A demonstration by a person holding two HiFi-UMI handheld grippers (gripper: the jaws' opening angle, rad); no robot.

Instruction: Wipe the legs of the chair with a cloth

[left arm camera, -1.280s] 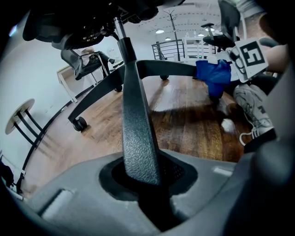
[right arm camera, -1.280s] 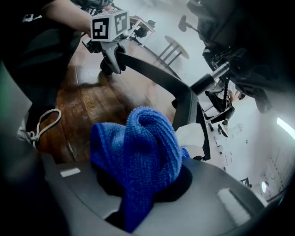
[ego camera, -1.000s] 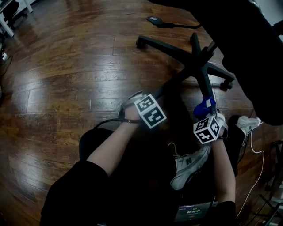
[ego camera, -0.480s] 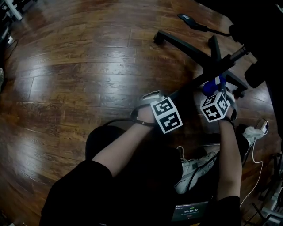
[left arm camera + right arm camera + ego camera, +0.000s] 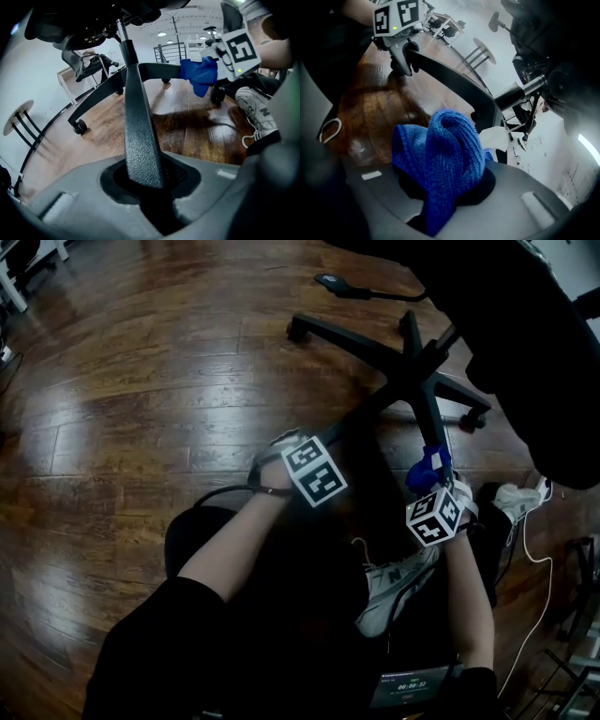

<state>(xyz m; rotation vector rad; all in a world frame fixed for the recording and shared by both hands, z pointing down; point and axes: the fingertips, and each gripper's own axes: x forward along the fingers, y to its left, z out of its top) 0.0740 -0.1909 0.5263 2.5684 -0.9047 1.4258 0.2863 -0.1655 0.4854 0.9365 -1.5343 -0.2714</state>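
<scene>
The office chair's black star base [image 5: 412,367] stands on the wood floor. My left gripper [image 5: 337,440] is shut on the leg [image 5: 361,418] that runs toward me on the left; in the left gripper view that textured leg [image 5: 139,136] fills the gap between the jaws. My right gripper [image 5: 432,482] is shut on a bunched blue cloth [image 5: 428,468], which rests on the neighbouring leg [image 5: 429,423] below the hub. The right gripper view shows the cloth [image 5: 440,150] bulging out of the jaws, with the left gripper [image 5: 401,44] on its leg [image 5: 454,79] beyond.
The chair's dark seat [image 5: 525,324] overhangs the upper right. Casters [image 5: 298,331] [image 5: 478,418] end the legs. The person's white sneakers [image 5: 398,582] [image 5: 520,498] sit close under the right gripper, and a white cable [image 5: 542,563] trails at the right. More chairs [image 5: 86,65] stand behind.
The right gripper slid the cloth up the leg toward the hub half a second ago, then came back down to where it began. The left gripper kept its hold.
</scene>
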